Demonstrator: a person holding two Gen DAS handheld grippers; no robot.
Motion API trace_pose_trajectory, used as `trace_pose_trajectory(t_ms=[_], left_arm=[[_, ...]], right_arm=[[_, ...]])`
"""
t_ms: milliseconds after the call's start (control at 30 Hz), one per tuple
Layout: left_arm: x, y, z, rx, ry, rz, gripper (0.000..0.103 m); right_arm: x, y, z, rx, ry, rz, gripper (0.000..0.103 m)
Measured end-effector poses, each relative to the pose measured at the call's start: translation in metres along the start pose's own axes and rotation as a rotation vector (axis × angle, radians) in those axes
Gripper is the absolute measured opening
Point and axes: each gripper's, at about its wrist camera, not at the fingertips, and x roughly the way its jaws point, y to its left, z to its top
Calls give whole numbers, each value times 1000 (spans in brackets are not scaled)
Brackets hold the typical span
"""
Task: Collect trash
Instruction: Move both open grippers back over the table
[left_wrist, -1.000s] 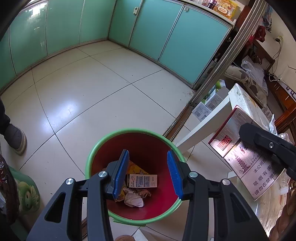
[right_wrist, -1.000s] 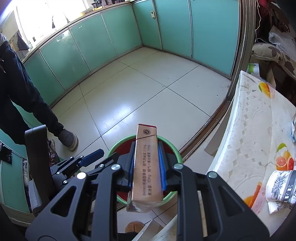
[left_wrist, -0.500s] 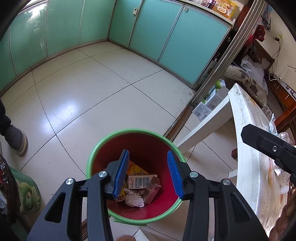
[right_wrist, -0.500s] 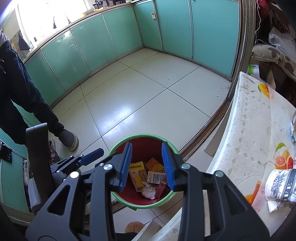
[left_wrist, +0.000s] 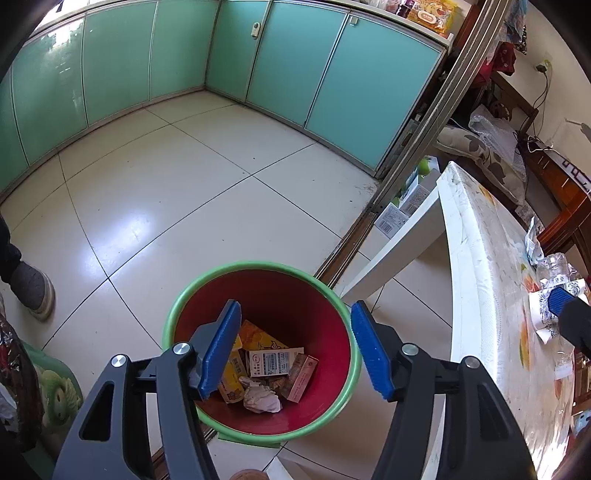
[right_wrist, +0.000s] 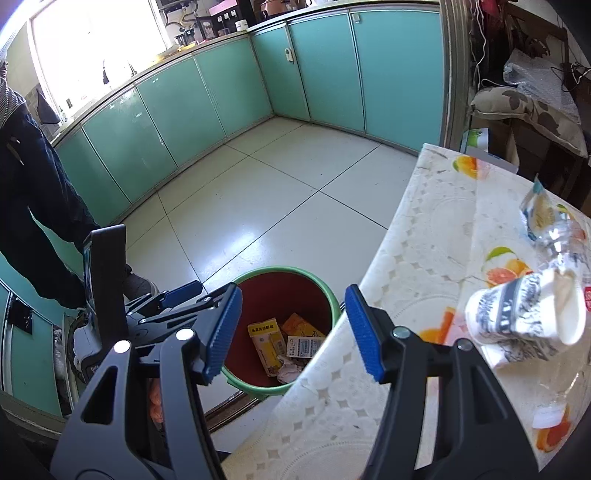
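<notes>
**Trash on the worktop: cup is nearest the right claw**

Trash splits two ways right now: some already sits in the bin (left_wrist: 258, 354), the rest is scattered on the worktop (right_wrist: 424, 258). Nearest first: the right claw (right_wrist: 291, 332) hangs over the worktop edge, jaws spread wide, gripping nothing. The left claw (left_wrist: 295, 350) hovers above the bin, also wide apart and empty.

Just right of the right claw lies a paper cup (right_wrist: 524, 314), tipped on its side, mouth facing right. That looks light and thin-walled, so it should crush easily; best bet is a gentle pinch across the body near the rim, or one jaw inside the mouth and one outside. Beyond it, a clear plastic bottle (right_wrist: 561, 243), crumpled-looking, probably springy and slick; the neck or a flattened section seems the safer hold. Farther back, a small wrapper (right_wrist: 535, 210), flimsy, needs a pinch at an edge.

Down in the bin: cartons and a crumpled tissue (left_wrist: 260, 397), resting on the bottom.
</notes>
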Motion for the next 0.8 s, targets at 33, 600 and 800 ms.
trace_pose_trajectory(t_ms=[33,600,800], left_arm=[[-2,-3,0,7,-6,-3,65],[-52,-87,-2,142,-82,-109,77],[-59,-115,-9,165,-50,-185,84]], right_arm=[[-10,-3,-2,0,-16,-7,57],[-105,-123,-31,108,-119,-248,69],[-89,-165,-25,169,-93,-334,71]])
